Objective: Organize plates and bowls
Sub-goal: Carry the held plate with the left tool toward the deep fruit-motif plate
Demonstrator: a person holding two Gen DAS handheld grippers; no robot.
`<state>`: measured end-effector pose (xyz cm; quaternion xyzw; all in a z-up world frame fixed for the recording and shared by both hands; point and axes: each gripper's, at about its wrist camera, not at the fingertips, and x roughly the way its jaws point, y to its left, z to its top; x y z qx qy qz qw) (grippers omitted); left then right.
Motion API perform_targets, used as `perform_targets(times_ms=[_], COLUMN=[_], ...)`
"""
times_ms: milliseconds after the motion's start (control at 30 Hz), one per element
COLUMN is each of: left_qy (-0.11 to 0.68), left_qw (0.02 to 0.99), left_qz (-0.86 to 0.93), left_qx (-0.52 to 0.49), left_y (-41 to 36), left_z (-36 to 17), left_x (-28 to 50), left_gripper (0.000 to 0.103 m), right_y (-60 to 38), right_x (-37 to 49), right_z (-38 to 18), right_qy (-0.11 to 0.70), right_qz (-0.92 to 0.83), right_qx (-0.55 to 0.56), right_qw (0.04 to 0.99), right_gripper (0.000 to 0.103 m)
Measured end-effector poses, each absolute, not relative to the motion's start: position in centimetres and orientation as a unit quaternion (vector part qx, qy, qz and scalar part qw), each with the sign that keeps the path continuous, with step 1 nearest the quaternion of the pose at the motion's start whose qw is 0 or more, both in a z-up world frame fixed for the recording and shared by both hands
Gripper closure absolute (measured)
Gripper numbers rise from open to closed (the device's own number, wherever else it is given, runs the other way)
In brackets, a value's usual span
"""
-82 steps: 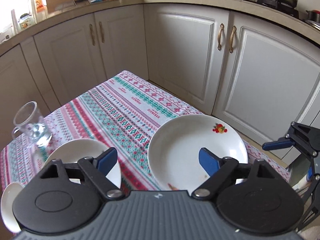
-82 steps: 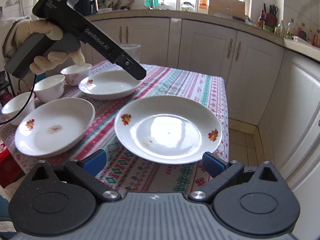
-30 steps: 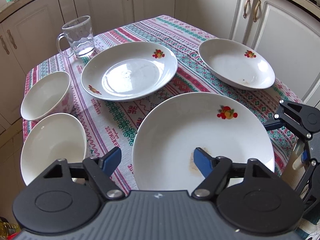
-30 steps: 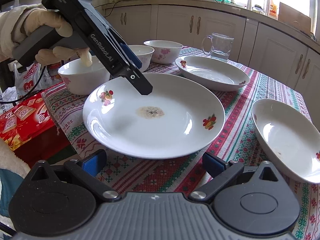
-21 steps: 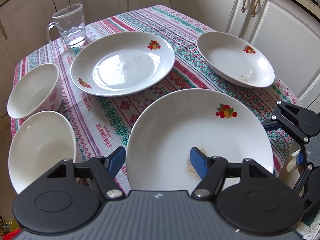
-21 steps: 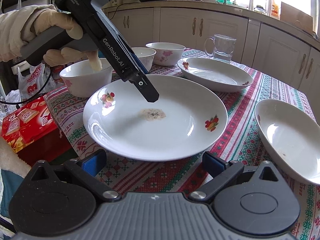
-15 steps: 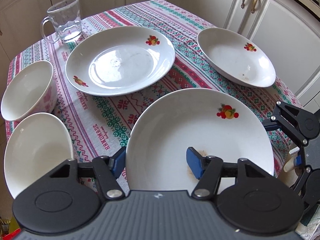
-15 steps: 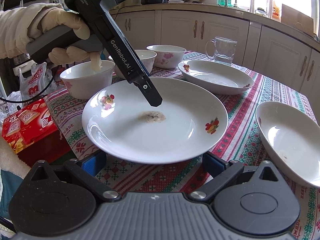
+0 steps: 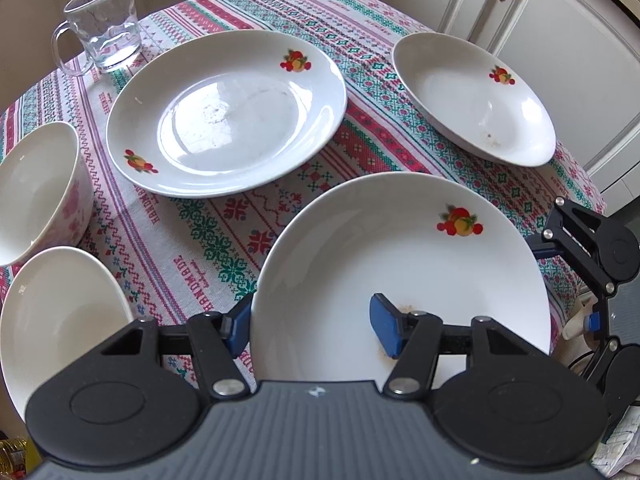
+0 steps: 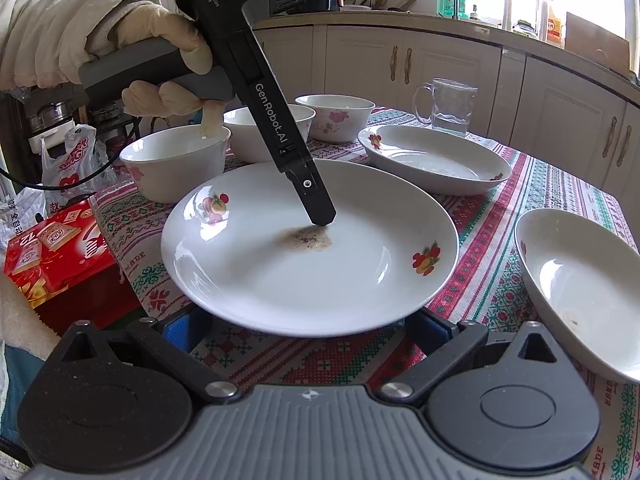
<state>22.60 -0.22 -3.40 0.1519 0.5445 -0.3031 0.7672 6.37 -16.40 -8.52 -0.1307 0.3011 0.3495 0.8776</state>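
A white plate (image 9: pixel 400 264) with fruit prints and a brown stain lies nearest me on the patterned tablecloth. My left gripper (image 9: pixel 311 324) is shut on its rim, one blue pad inside the plate and the other outside the edge. In the right wrist view the left gripper (image 10: pixel 318 218) points steeply down onto the plate (image 10: pixel 280 280) beside the stain, held by a gloved hand (image 10: pixel 160 40). My right gripper (image 10: pixel 308 330) is open, its fingers partly hidden under the plate's near edge. A second plate (image 9: pixel 224 112), a deep dish (image 9: pixel 472 96) and two bowls (image 9: pixel 36 188) (image 9: pixel 60 320) lie around.
A glass mug (image 9: pixel 104 36) with water stands at the table's far corner. A third bowl (image 10: pixel 176 164) sits by the gloved hand. A red box (image 10: pixel 52 248) lies off the table's left side. White cabinets (image 10: pixel 560 112) stand close behind the table.
The left jaws have closed from open onto the near plate's rim, and that gripper has tipped further downward. The plate's edge now covers the right gripper's fingertips. The right gripper has stayed put.
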Motion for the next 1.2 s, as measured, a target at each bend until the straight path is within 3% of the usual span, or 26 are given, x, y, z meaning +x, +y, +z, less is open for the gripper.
perform_targets(times_ms=[1200], left_qy=[0.554], left_qw=[0.762], left_qz=[-0.317], left_qx=[0.109], left_y=[-0.9], left_z=[-2.1], left_x=[22.8], left_gripper=[0.043], right_y=[-17.4], right_x=[7.2], right_z=[-7.1], right_qy=[0.33], right_qz=[0.36], right_qx=[-0.138], right_qw=[0.862], right_gripper=[0.0])
